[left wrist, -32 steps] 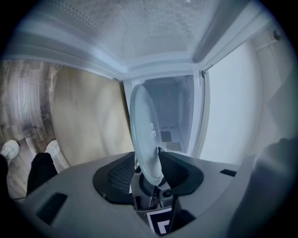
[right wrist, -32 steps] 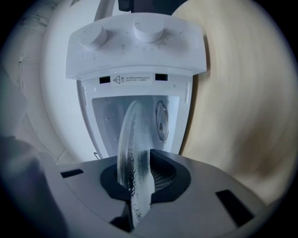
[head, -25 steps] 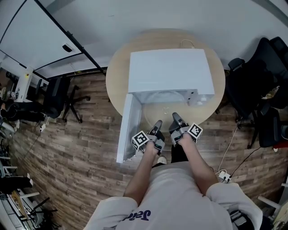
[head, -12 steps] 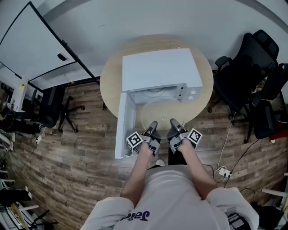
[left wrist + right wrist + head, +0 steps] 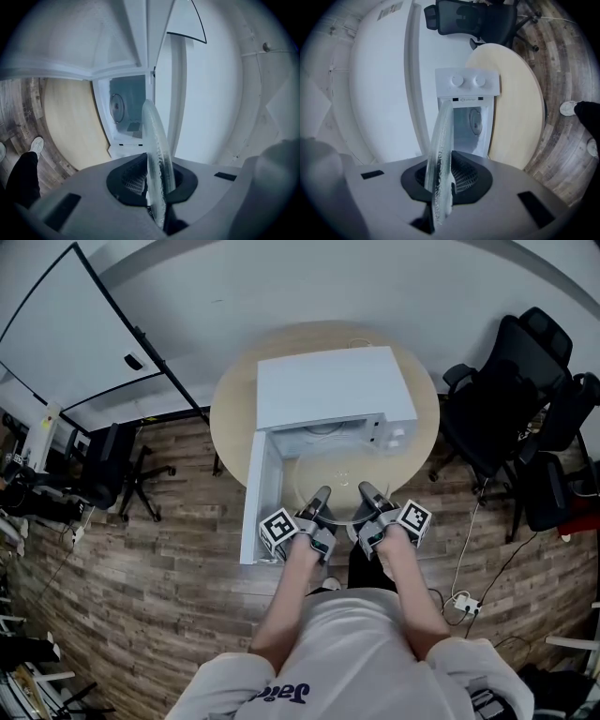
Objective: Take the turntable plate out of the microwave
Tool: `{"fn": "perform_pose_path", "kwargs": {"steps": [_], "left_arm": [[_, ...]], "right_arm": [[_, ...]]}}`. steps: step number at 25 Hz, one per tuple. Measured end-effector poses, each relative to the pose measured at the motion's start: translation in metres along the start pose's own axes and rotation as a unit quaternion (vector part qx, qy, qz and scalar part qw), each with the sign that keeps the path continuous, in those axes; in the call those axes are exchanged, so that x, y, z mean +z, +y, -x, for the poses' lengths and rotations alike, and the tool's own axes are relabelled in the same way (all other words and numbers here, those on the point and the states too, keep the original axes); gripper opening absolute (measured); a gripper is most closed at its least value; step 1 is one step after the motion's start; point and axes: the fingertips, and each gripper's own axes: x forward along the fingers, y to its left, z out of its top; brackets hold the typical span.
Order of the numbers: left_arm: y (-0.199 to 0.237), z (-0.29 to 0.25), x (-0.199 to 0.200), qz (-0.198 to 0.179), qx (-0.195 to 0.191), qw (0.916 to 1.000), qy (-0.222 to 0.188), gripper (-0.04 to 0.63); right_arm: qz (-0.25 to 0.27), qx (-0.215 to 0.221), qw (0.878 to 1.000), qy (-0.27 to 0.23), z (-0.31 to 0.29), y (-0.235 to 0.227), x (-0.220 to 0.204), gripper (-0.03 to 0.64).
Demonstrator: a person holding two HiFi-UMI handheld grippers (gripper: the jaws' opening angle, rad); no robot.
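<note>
The clear glass turntable plate (image 5: 341, 476) hangs level in front of the open white microwave (image 5: 333, 385), outside its cavity. Both grippers hold its near rim. My left gripper (image 5: 322, 499) has the plate's edge (image 5: 157, 150) between its jaws, which are closing onto the glass. My right gripper (image 5: 367, 495) is shut on the rim (image 5: 440, 154) a little to the right. In both gripper views the plate shows edge-on, running from the jaws toward the microwave's cavity (image 5: 127, 110), which holds only a small roller part.
The microwave stands on a round wooden table (image 5: 234, 409), its door (image 5: 262, 498) swung open at the left of the plate. Black office chairs (image 5: 506, 399) stand at the right, another chair (image 5: 112, 460) at the left. A cable and power strip (image 5: 466, 604) lie on the wooden floor.
The plate has come out of the cavity toward the person and risen. Both grippers drew back with it, and the left gripper's jaws have come together on its rim.
</note>
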Motion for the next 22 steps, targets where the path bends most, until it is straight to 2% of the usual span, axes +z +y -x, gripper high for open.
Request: {"fn": "perform_pose_path", "kwargs": {"steps": [4, 9, 22], "left_arm": [[-0.032, -0.001, 0.003, 0.001, -0.025, 0.9997, -0.004, 0.035], [-0.064, -0.005, 0.004, 0.020, -0.050, 0.9985, -0.009, 0.034], [-0.115, -0.009, 0.006, 0.006, -0.097, 0.9952, -0.012, 0.034]], "right_arm": [[0.008, 0.025, 1.000, -0.006, 0.000, 0.032, -0.002, 0.031], [0.027, 0.042, 0.999, -0.006, -0.001, 0.067, 0.001, 0.031], [0.065, 0.087, 0.994, 0.003, -0.002, 0.121, -0.001, 0.035]]}}
